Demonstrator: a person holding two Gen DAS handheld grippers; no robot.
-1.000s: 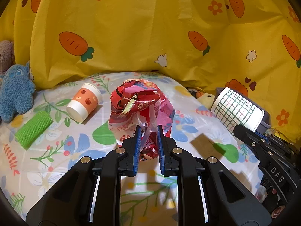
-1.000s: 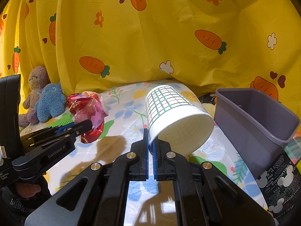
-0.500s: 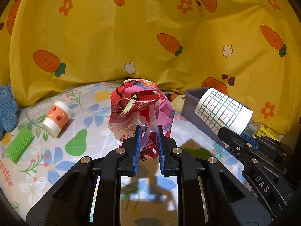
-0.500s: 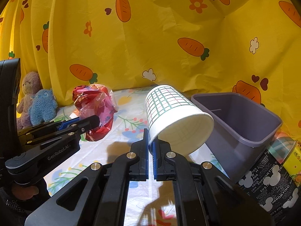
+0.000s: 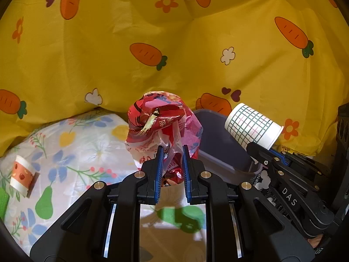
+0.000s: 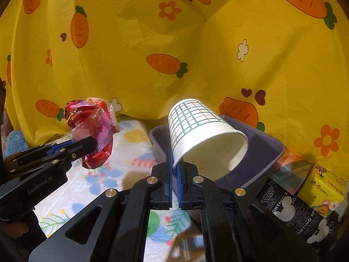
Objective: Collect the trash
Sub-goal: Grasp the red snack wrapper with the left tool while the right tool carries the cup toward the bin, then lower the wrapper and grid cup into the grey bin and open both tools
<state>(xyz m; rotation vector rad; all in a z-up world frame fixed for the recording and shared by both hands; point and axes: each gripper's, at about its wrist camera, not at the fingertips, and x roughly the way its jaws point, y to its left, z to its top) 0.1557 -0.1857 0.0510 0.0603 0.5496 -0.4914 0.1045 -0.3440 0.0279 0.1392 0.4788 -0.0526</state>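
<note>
My left gripper [image 5: 172, 152] is shut on a crumpled red plastic bag [image 5: 162, 120] and holds it in the air, close to the near left rim of the purple bin [image 5: 220, 152]. My right gripper [image 6: 174, 159] is shut on the rim of a white paper cup with a green grid pattern [image 6: 202, 135], tilted with its mouth towards me, above the bin [image 6: 266, 150]. The bag also shows in the right wrist view [image 6: 93, 126], left of the cup. The cup also shows in the left wrist view [image 5: 253, 125], over the bin's right side.
An orange-and-white paper cup [image 5: 20, 174] lies on the floral sheet [image 5: 87, 144] at the left. A yellow carrot-print cloth [image 5: 174, 43] hangs behind. A black printed box [image 6: 294, 211] and a yellow tissue pack [image 6: 322, 187] lie right of the bin.
Both grippers have moved right and closer to the bin with their loads. The cup is now over the bin, and the bag is at its left rim.
</note>
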